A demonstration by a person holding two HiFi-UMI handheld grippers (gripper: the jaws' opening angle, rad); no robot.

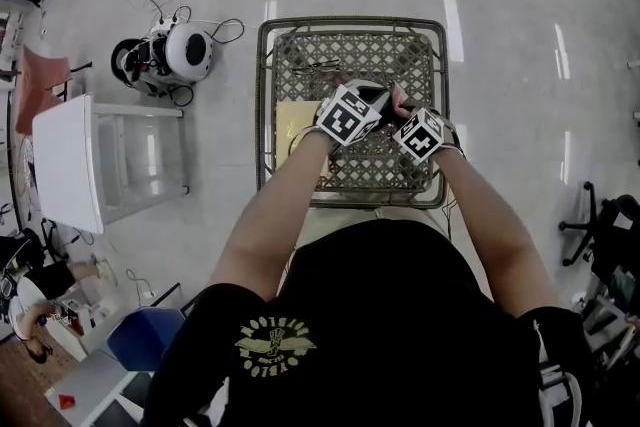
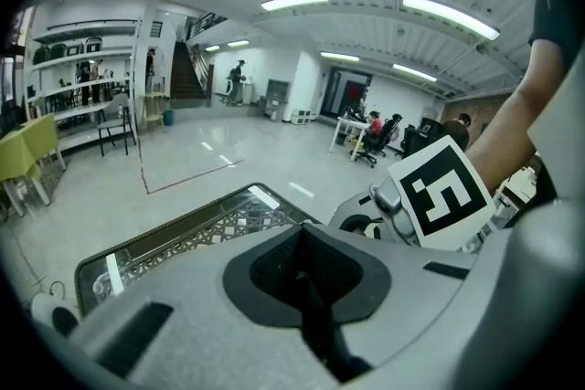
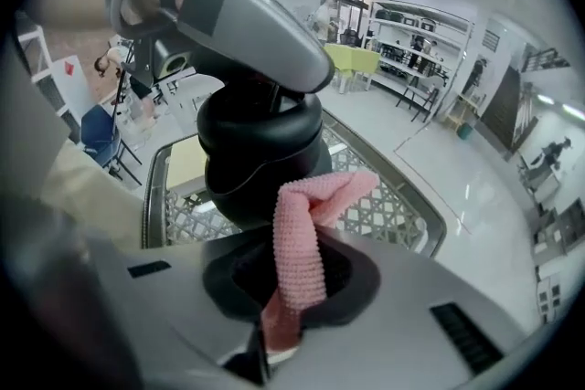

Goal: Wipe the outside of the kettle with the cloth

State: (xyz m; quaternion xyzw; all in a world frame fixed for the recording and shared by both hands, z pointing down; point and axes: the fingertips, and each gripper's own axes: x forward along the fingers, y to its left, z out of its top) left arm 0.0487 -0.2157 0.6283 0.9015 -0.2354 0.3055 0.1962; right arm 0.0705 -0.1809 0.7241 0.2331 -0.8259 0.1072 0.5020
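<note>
**Finding 1, location.** The black, round-bodied kettle (image 3: 247, 160) is over the grey metal lattice table (image 1: 300, 55), between my 2 grippers and close in front of me. I cannot tell whether its base rests on the mesh.

**Finding 2, left gripper (image 2: 315, 320).** The jaws are drawn together, with a dark ridge lying in the seam. In the right gripper view this gripper sits directly on the kettle's top. I judge it is clamped on a part of the kettle there, holding it steady.

**Finding 3, right gripper (image 3: 265, 341).** The jaws are nearly together and pinch the lower end of the pink knitted cloth (image 3: 297, 242). The free end folds forward and lies against the kettle's lower side.

**Finding 4, progress.** The cloth is in hand, the kettle is secured, and the cloth is at the wall, so I judge wiping is under way. No view shows dirt, streaks or wet patches, so the share already covered cannot be read. Only 1 side faces the cloth. I judge the far side and the upper body beneath the left gripper remain outstanding.
</note>
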